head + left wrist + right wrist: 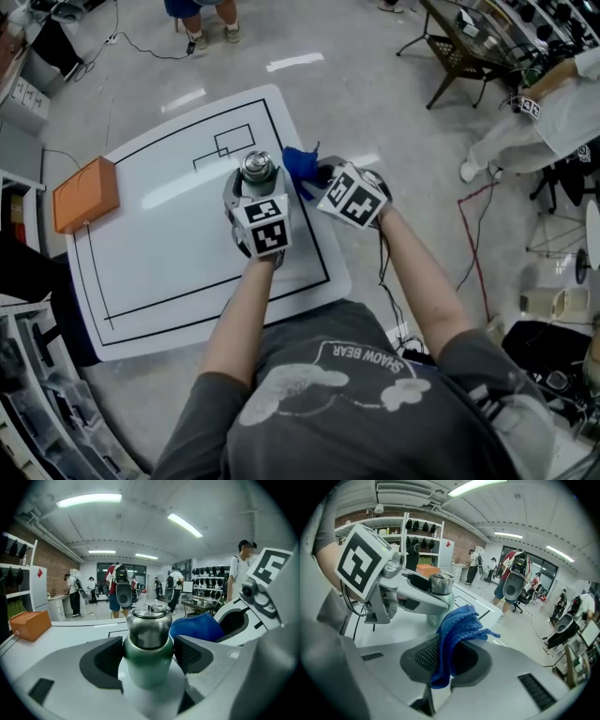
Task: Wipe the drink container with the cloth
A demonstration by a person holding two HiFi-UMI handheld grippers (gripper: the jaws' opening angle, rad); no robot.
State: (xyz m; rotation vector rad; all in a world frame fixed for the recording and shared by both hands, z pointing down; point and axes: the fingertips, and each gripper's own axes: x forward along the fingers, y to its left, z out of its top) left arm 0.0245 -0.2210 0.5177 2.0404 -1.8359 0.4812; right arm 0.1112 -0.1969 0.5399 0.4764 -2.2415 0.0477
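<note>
The drink container (257,171) is a green bottle with a steel neck and lid (149,641), standing upright on the white table (169,253). My left gripper (149,653) is shut on its green body, and the container (440,587) shows beyond my left gripper's jaws in the right gripper view. A blue cloth (452,639) is pinched between the jaws of my right gripper (446,660). The cloth (300,166) hangs just to the right of the container, close to its side; contact cannot be told. The cloth (194,626) also shows behind the bottle in the left gripper view.
An orange box (85,193) lies at the table's left edge. Black lines mark a border and rectangles on the tabletop. A folding chair (459,56) and a person in white (553,112) are on the floor to the right. Shelving stands at the left.
</note>
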